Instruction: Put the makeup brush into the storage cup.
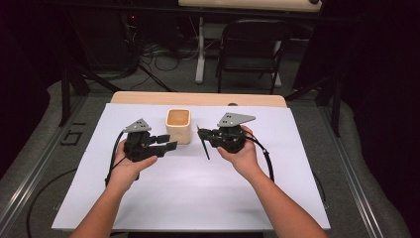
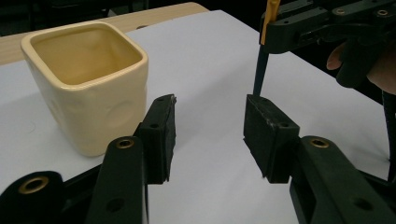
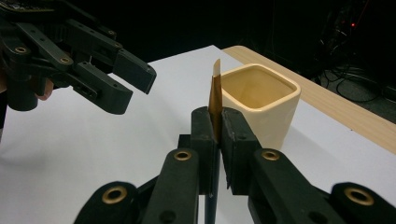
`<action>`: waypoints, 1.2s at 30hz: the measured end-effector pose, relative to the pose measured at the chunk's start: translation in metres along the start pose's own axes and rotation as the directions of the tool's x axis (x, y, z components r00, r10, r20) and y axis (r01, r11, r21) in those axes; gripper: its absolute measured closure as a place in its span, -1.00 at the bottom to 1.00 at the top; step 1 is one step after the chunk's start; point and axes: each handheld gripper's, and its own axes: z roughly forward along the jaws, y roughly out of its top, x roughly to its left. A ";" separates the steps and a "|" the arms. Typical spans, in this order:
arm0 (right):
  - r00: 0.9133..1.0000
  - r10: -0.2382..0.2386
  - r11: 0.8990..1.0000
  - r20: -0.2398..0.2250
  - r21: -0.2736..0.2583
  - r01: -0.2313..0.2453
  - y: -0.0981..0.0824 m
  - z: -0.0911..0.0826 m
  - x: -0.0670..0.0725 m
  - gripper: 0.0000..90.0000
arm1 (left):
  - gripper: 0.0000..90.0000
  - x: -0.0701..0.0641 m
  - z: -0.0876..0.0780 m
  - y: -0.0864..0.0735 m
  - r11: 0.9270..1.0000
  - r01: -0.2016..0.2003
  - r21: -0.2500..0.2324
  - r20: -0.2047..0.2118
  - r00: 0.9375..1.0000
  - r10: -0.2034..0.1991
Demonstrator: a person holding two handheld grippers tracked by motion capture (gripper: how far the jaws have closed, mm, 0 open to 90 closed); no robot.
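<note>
A cream square cup (image 1: pixel 178 126) stands upright on the white sheet, between my two grippers. My left gripper (image 1: pixel 167 142) hovers just left of the cup (image 2: pixel 88 84) and is open (image 2: pixel 210 109), with nothing between its pads. My right gripper (image 1: pixel 202 133) is shut (image 3: pixel 218 115) on a thin pen-like stick (image 3: pixel 215 91). The stick's gold end points up and its dark shaft (image 1: pixel 204 147) hangs down toward the sheet. In the left gripper view the stick (image 2: pixel 259 70) hangs from the right gripper (image 2: pixel 303 28), just beyond my left pads. The left gripper (image 3: pixel 116 77) faces the stick from the left.
The white sheet (image 1: pixel 198 193) covers most of the table, with a wooden strip (image 1: pixel 198 98) bare along the far edge. A black folding chair (image 1: pixel 250 49) and floor cables (image 1: pixel 163 57) lie beyond the table. Each gripper's cable trails back along the forearm.
</note>
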 end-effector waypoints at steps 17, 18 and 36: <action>0.999 0.032 0.998 -0.018 -0.056 -0.033 0.001 0.006 0.010 0.87 | 0.31 -0.009 0.007 -0.001 1.000 -0.012 0.024 0.031 0.999 0.011; 0.999 0.033 0.998 -0.018 -0.059 -0.034 0.002 0.007 0.011 0.87 | 0.32 -0.009 0.007 -0.001 1.000 -0.013 0.022 0.032 0.999 0.012; 0.997 0.058 0.995 -0.051 -0.084 -0.062 0.002 0.015 0.021 0.87 | 0.43 -0.017 0.012 0.000 1.000 -0.018 0.025 0.066 0.998 0.016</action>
